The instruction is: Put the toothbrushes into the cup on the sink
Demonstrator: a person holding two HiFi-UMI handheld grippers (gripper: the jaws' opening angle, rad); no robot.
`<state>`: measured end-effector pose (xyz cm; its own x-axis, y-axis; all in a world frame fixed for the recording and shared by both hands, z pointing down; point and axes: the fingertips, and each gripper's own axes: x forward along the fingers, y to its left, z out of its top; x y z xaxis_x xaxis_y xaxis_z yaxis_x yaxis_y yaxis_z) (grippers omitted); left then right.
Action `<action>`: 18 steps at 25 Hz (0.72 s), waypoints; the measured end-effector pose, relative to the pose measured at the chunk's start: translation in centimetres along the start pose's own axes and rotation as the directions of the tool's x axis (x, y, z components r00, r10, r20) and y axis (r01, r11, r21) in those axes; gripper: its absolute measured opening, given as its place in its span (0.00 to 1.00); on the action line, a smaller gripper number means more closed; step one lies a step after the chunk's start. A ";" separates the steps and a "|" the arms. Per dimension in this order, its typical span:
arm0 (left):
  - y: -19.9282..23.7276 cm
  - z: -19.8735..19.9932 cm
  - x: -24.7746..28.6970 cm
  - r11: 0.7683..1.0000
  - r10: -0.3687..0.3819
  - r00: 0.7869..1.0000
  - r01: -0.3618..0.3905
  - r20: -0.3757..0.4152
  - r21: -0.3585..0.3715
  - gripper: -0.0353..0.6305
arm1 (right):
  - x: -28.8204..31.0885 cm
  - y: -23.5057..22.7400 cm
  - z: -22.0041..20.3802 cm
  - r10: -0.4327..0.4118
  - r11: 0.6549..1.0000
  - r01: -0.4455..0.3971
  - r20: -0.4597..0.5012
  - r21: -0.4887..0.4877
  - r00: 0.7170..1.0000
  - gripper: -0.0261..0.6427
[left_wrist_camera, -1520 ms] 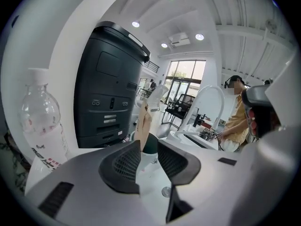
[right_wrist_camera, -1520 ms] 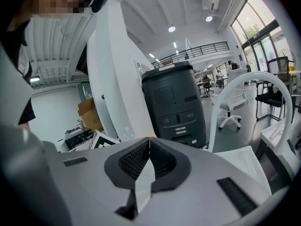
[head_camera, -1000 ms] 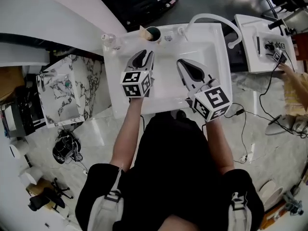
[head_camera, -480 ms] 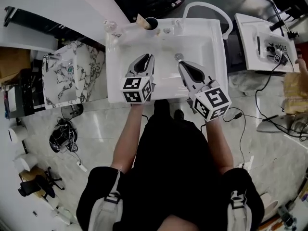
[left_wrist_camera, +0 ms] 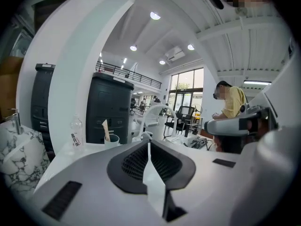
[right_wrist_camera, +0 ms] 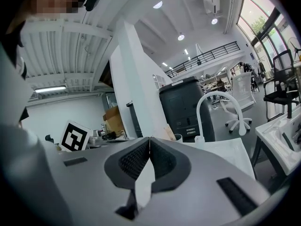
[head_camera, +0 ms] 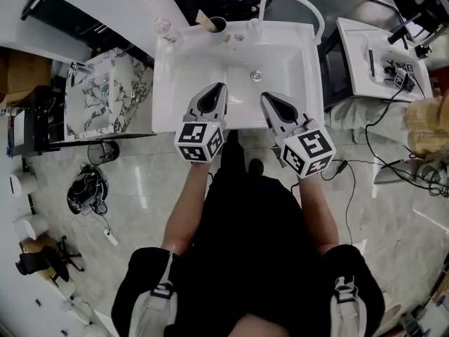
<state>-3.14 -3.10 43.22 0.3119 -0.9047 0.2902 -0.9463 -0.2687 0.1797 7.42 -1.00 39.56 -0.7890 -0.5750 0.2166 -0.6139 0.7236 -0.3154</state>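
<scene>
White sink (head_camera: 231,83) fills the space ahead of me, with pale floor around it. At its far left corner stands the cup (head_camera: 218,24). A pale stick (head_camera: 205,21) leans out of the cup toward the left. I take it for a toothbrush handle, though it is too small to be sure. I see no toothbrush lying loose on the sink or in either claw.

Just left of the cup a small bottle (head_camera: 162,27) stands on the rim. The arched tap (head_camera: 295,2) is off to the right.

Both claws hover over the near edge of the basin and point away from me, well apart from the cup. The left claw (head_camera: 221,87) is closing, its jaws almost together with nothing between them. From there the cup (left_wrist_camera: 111,139) shows ahead and to the left, with the bottle (left_wrist_camera: 76,133) beside it. The right claw (head_camera: 266,97) has its jaws pressed together on nothing, and it too sees the cup (right_wrist_camera: 178,137) far ahead.

The cup lies forward and left of both claws, so the left one is nearer. As I judge it, any reach there would run along the left side of the basin.
</scene>
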 end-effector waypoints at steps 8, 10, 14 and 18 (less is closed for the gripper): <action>-4.6 2.3 -4.7 1.000 -0.011 0.996 0.009 0.087 0.026 0.08 | -3.2 1.8 0.0 0.031 0.999 -0.031 0.017 -0.029 0.999 0.08; -5.5 2.7 -5.5 0.999 -0.021 0.995 0.017 0.099 0.036 0.07 | -3.6 2.2 -0.1 0.037 0.999 -0.036 0.022 -0.032 0.999 0.08; -7.0 3.2 -7.4 0.999 -0.034 0.993 0.029 0.117 0.046 0.07 | -4.4 3.2 -0.1 0.058 0.997 -0.056 0.031 -0.048 0.998 0.08; -7.6 3.5 -8.8 0.999 -0.038 0.991 0.033 0.131 0.042 0.07 | -4.6 4.1 0.3 0.065 0.994 -0.062 0.042 -0.086 0.997 0.08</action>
<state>0.98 5.74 36.01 0.3339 -0.9293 0.1577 -0.9384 -0.3118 0.1491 8.54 4.47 36.98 -0.8257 -0.5420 0.1562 -0.5640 0.7877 -0.2480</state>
